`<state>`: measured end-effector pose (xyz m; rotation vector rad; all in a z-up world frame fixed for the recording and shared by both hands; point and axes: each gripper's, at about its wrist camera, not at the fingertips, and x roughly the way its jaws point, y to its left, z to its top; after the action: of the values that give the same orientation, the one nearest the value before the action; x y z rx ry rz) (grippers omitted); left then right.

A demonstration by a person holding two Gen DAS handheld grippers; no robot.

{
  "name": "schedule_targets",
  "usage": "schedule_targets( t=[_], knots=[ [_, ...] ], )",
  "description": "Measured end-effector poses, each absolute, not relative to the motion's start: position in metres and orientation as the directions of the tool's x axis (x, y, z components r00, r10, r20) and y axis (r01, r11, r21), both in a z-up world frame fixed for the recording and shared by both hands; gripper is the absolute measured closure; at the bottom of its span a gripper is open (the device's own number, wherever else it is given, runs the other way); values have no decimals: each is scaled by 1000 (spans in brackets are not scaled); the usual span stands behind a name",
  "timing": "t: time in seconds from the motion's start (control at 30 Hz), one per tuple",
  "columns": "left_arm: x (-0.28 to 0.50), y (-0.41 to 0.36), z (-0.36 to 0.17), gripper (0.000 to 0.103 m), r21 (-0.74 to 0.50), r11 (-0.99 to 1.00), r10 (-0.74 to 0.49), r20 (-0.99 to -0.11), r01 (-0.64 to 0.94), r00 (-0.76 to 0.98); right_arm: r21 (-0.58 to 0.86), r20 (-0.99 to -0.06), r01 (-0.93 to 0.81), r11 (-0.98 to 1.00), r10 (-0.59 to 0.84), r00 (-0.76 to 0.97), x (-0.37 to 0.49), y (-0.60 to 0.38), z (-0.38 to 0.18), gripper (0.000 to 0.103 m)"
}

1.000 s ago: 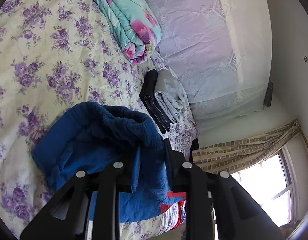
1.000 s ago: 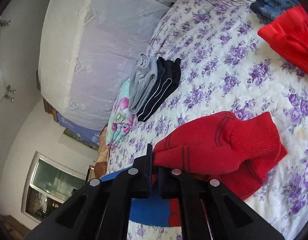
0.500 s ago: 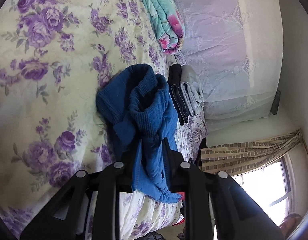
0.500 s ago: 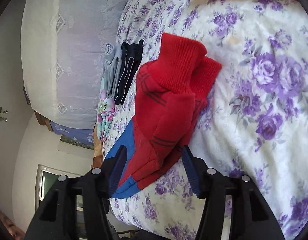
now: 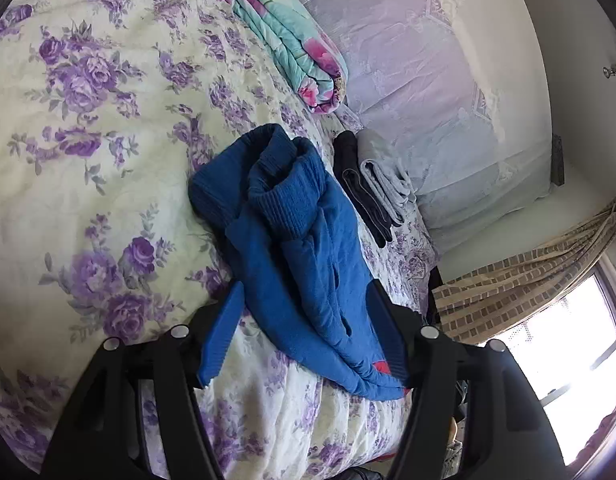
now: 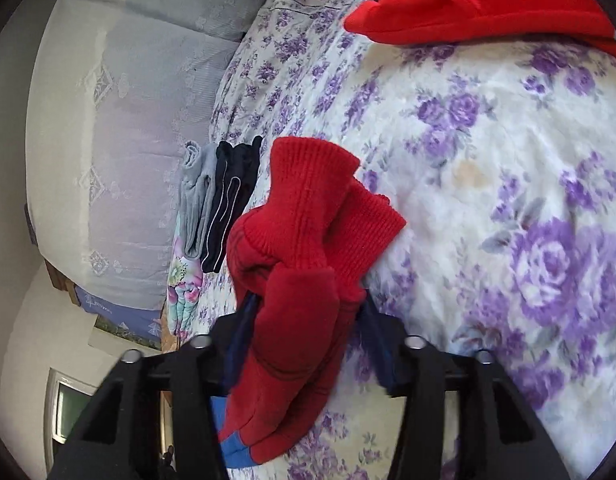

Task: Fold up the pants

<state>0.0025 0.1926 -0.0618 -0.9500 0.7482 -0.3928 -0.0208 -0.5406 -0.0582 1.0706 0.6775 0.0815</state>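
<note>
Bed, floral quilt (image 5: 91, 128); curtained window (image 5: 568, 344).
Pants, blue leg (image 5: 303, 248) and red leg (image 6: 299, 264), lie between each gripper's spread fingers: left gripper (image 5: 303, 340), right gripper (image 6: 303, 344).

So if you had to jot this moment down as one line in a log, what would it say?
left gripper: open over blue leg | right gripper: open over red leg | pants bunched on bedspread, unfolded

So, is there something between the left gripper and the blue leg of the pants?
Nothing visible. The left gripper is open, and the blue leg lies on the floral bedspread directly between its fingers.
</note>
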Motion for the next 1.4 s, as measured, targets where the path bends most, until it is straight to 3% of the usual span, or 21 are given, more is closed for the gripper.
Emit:
schedule_targets(
  t=[0.07,0.2,0.33,0.37,0.47,0.6,0.77,0.97,1.07,1.13,1.3,1.33,1.4],
  knots=[
    [3,192,-61,39,-841,541,-603,-399,-14,691,832,-430,194,520,385,816,-16,-538,-42,84],
    [1,194,-62,39,-851,525,-601,-380,-11,703,784,-341,47,619,367,865,-23,-537,3,84],
    [0,190,-60,35,-842,539,-591,-378,0,713,810,-489,289,510,316,813,-25,-576,-62,87],
    [0,188,-59,33,-839,544,-592,-385,-1,708,832,-467,284,477,324,823,-29,-581,-76,89],
    [-2,184,-54,24,-842,540,-596,-387,-6,703,825,-424,219,521,315,849,-33,-577,-67,77],
    [-1,180,-50,20,-859,512,-602,-360,-1,713,806,-434,221,549,294,852,-29,-573,-68,76],
    [19,159,-48,20,-772,632,-524,-490,-67,697,806,-397,181,563,290,871,-37,-569,-69,75],
    [44,142,-50,20,-691,716,-445,-564,-102,696,810,-376,155,565,298,877,-44,-566,-70,72],
    [53,140,-54,32,-661,740,-410,-591,-126,695,807,-374,149,572,299,878,-46,-565,-70,70],
    [59,145,-58,50,-669,730,-410,-594,-142,692,802,-383,156,576,297,875,-45,-564,-69,69],
    [71,158,-64,73,-771,626,-524,-529,-120,667,748,-487,219,627,293,823,-27,-553,-56,58],
    [74,159,-62,74,-783,612,-540,-515,-110,666,746,-493,221,629,298,818,-24,-552,-53,61],
    [81,160,-52,76,-786,612,-545,-498,-86,675,774,-474,200,600,341,812,-17,-552,-54,89]
  ],
)
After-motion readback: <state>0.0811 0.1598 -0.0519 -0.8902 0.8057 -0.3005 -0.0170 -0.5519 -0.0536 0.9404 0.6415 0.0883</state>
